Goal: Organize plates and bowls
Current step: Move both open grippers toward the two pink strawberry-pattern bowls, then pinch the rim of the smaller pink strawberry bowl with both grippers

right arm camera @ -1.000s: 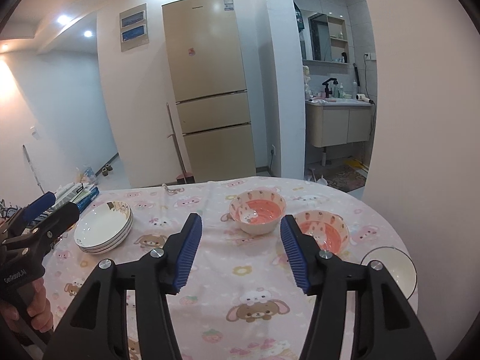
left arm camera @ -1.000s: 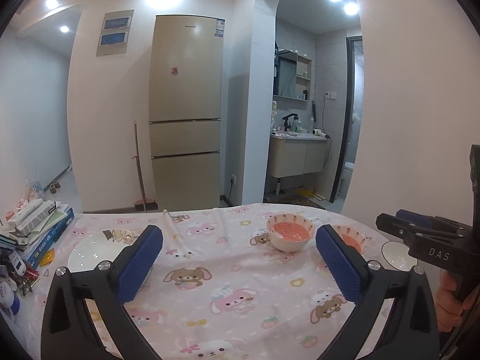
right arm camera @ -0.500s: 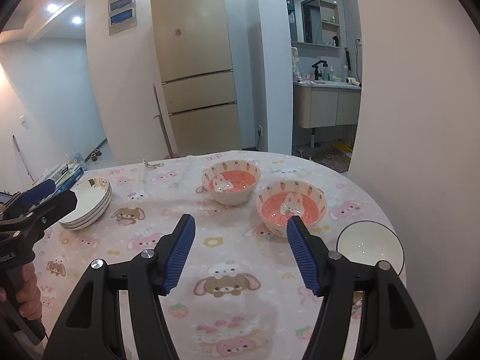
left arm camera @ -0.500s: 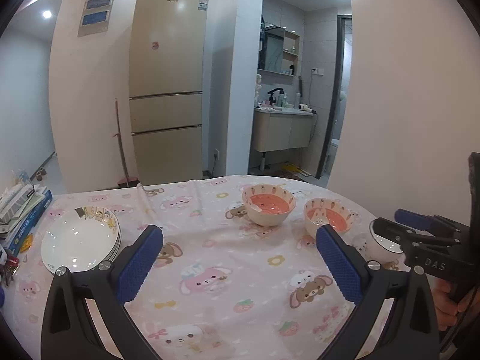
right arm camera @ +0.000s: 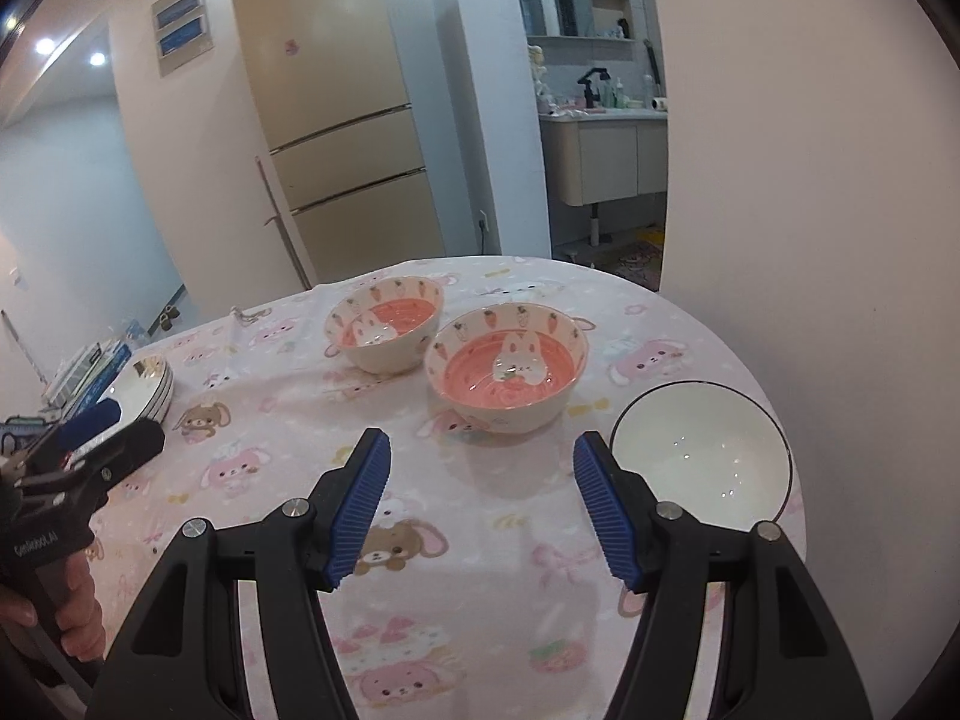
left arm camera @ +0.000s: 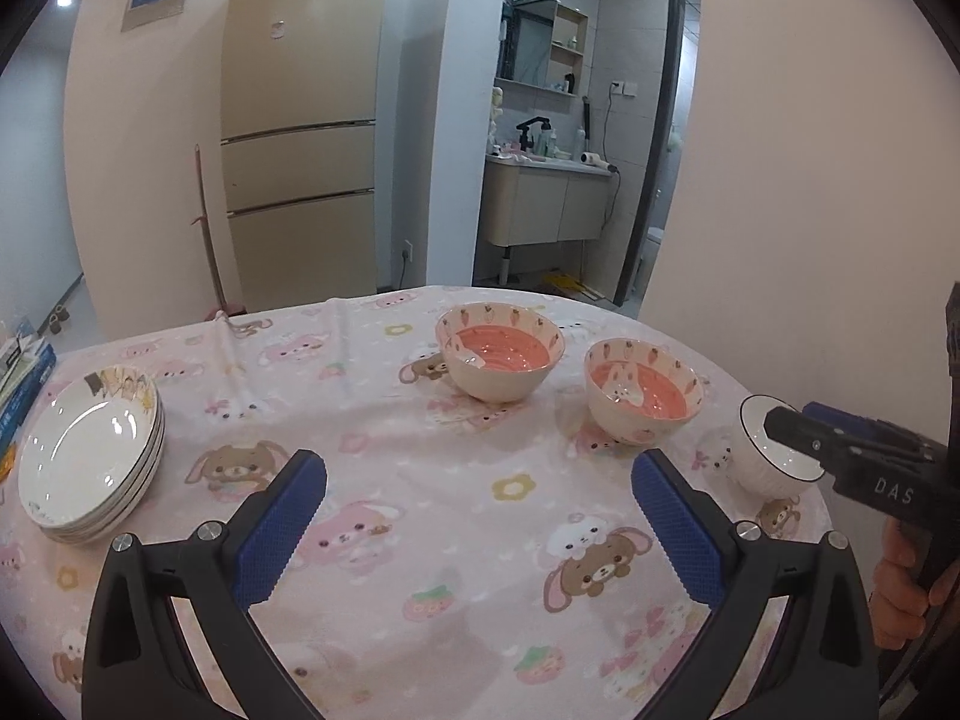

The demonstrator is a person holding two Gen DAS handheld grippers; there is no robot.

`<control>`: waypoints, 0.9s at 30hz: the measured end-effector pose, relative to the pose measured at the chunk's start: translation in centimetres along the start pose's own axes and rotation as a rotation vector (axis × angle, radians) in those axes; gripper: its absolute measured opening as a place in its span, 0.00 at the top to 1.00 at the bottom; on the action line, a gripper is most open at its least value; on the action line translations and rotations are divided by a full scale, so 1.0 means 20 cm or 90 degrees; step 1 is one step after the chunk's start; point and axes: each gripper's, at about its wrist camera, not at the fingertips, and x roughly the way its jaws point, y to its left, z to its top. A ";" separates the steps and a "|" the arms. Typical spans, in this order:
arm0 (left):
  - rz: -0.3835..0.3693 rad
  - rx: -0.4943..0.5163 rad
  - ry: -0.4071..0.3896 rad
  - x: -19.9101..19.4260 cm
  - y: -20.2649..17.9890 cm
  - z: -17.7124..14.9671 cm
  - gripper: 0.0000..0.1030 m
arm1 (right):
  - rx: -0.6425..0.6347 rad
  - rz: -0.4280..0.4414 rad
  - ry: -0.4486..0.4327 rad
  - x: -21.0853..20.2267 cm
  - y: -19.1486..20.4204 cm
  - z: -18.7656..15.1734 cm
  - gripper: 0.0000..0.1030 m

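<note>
Two pink rabbit bowls stand near the table's far side: a far one and a nearer one. A white bowl with a dark rim sits at the right edge. A stack of white plates sits at the left. My left gripper is open and empty above the middle of the cloth. My right gripper is open and empty, just in front of the nearer pink bowl, left of the white bowl.
The round table wears a pink cartoon cloth. Books and boxes lie at its left edge. A wall stands close on the right. A fridge and a bathroom doorway are beyond the table.
Both grippers have tilted down and moved closer over the table. The bowls and plates now sit higher and larger in view. The right gripper has neared the white bowl.
</note>
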 end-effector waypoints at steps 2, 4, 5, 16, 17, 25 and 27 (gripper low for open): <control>0.003 0.011 -0.004 0.03 -0.01 0.04 0.00 | -0.004 0.007 -0.002 0.03 0.01 0.05 0.39; -0.002 0.017 -0.009 0.07 -0.02 0.09 0.00 | -0.007 0.012 -0.010 0.06 0.02 0.11 0.39; -0.007 0.017 -0.011 0.09 -0.03 0.12 0.00 | -0.008 0.015 -0.013 0.08 0.04 0.14 0.39; -0.047 -0.034 0.043 0.36 0.04 0.22 0.07 | 0.046 -0.025 0.048 0.37 0.04 0.19 0.40; -0.052 -0.038 0.053 0.39 0.04 0.22 0.09 | 0.045 -0.062 0.046 0.38 0.03 0.19 0.40; -0.134 -0.063 0.148 0.68 -0.12 0.21 0.34 | 0.114 -0.099 0.085 0.52 -0.15 0.23 0.44; -0.129 -0.068 0.160 0.74 -0.14 0.21 0.34 | 0.124 -0.091 0.109 0.56 -0.20 0.23 0.45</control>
